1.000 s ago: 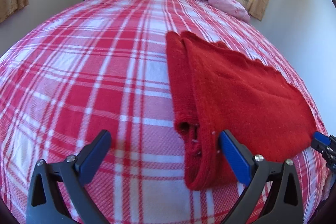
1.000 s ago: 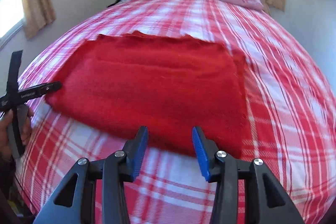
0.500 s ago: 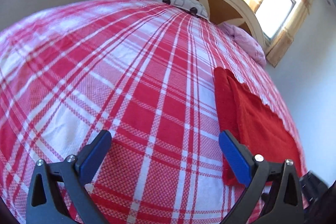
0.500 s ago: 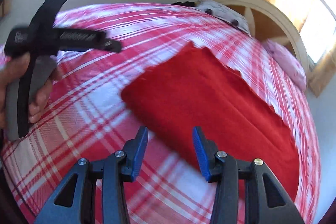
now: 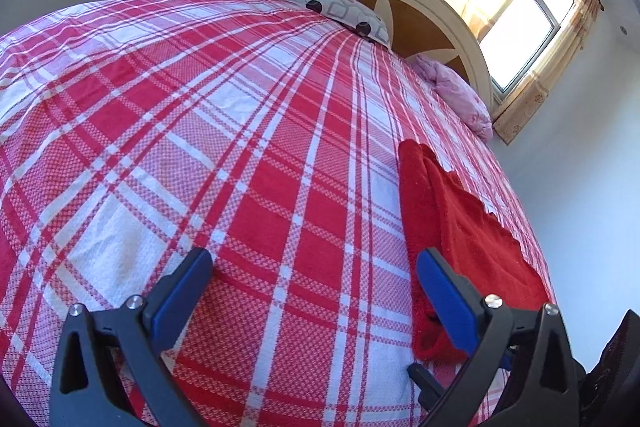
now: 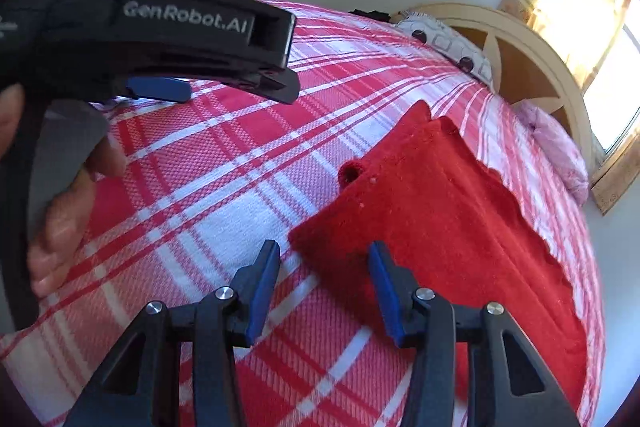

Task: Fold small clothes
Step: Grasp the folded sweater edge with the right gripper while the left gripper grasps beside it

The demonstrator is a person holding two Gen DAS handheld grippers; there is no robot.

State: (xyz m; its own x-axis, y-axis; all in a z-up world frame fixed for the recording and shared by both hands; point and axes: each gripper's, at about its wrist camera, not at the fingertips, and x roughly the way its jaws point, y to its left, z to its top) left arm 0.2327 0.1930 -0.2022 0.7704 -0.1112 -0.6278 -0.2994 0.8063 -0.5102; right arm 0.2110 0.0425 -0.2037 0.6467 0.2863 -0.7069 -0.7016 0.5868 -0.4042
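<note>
- Red knit garment [image 6: 452,227] lies folded flat on the bed's red-and-white plaid cover [image 5: 240,155], toward its right side.
- Right gripper [image 6: 324,287]: fingers partly apart, nothing held; the garment's near corner sits just ahead, between the blue pads, untouched.
- Left gripper [image 5: 316,291]: fingers spread wide, empty, over bare plaid; the garment's left edge lies beside its right finger.
- A hand [image 6: 60,211] grips the left tool's handle, seen from the right wrist.
- Patterned pillow [image 5: 340,7] and pink pillow [image 5: 460,95] at the headboard [image 5: 436,7].

bedspread [image 5: 248,163]: bare, passable left of red garment [image 5: 472,239] | pillows [image 5: 340,7] block the headboard end
</note>
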